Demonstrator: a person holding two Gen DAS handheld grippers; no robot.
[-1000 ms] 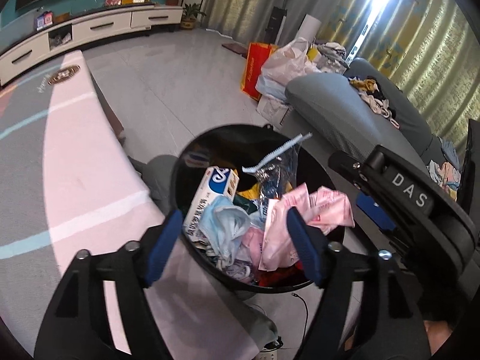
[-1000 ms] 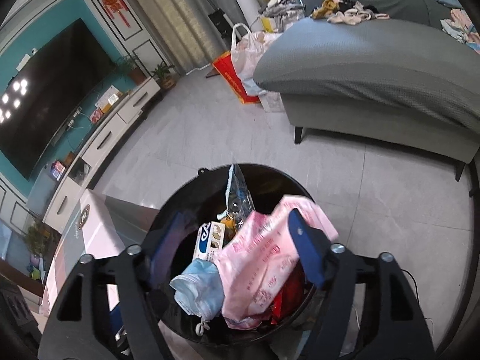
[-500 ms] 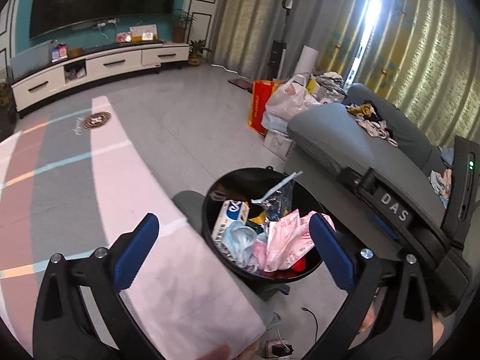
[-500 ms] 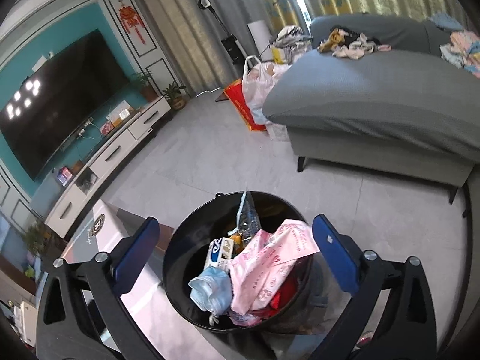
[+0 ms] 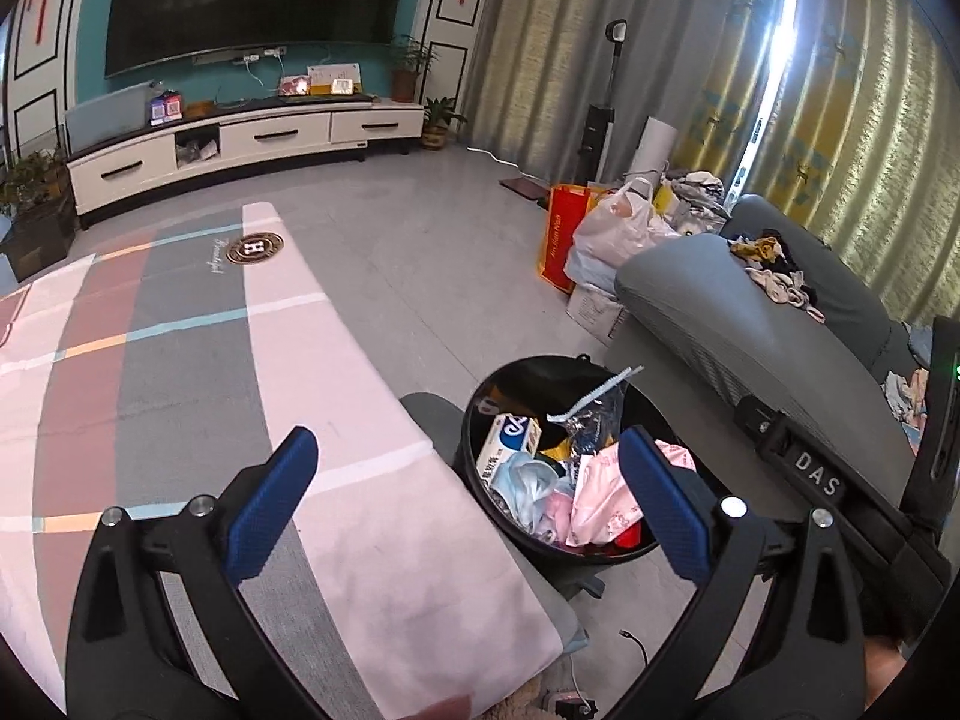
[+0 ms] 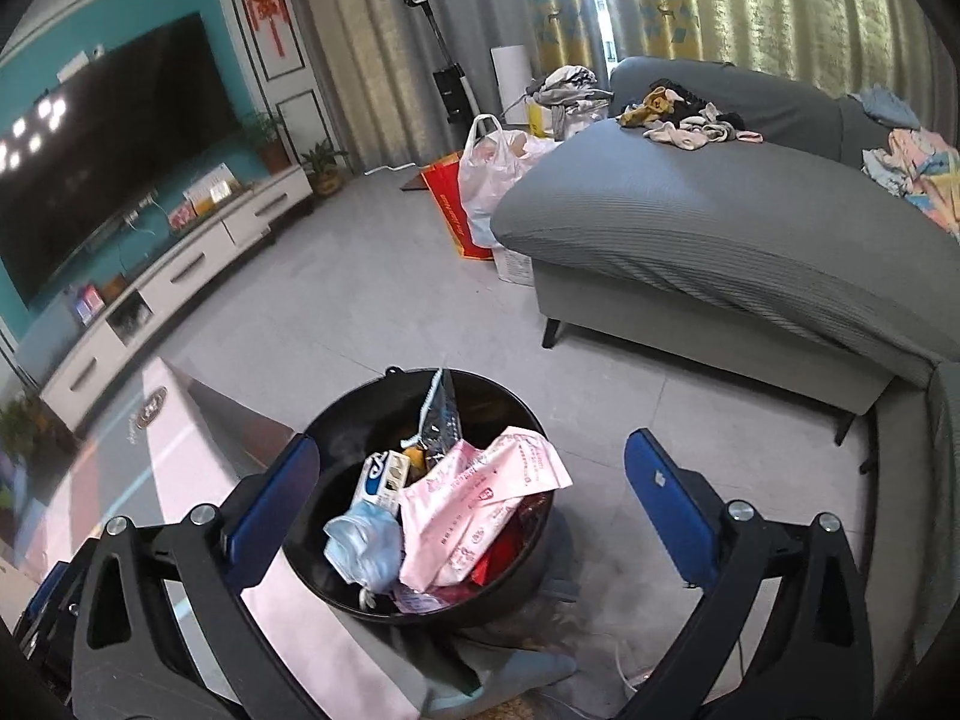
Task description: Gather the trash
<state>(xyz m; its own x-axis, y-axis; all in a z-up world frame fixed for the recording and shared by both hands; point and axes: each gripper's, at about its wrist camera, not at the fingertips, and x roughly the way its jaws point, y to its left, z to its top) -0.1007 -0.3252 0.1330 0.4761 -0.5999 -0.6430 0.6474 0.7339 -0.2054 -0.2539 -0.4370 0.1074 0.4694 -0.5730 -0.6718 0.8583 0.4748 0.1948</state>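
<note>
Left gripper (image 5: pixel 468 498) wide and empty, right gripper (image 6: pixel 471 495) wide and empty, black bin (image 6: pixel 354 420) full of trash beside striped table (image 5: pixel 180 360)

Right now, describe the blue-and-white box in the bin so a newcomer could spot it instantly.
Find the grey fabric sofa; on the tiled floor in front of it stands a round black plastic trash bin beside the striped pink-and-grey tablecloth. Inside, the blue-and-white cardboard box leans upright on the side nearest the tablecloth, above a crumpled light-blue face mask. It is the only rigid, printed rectangle among soft wrappers.
</note>
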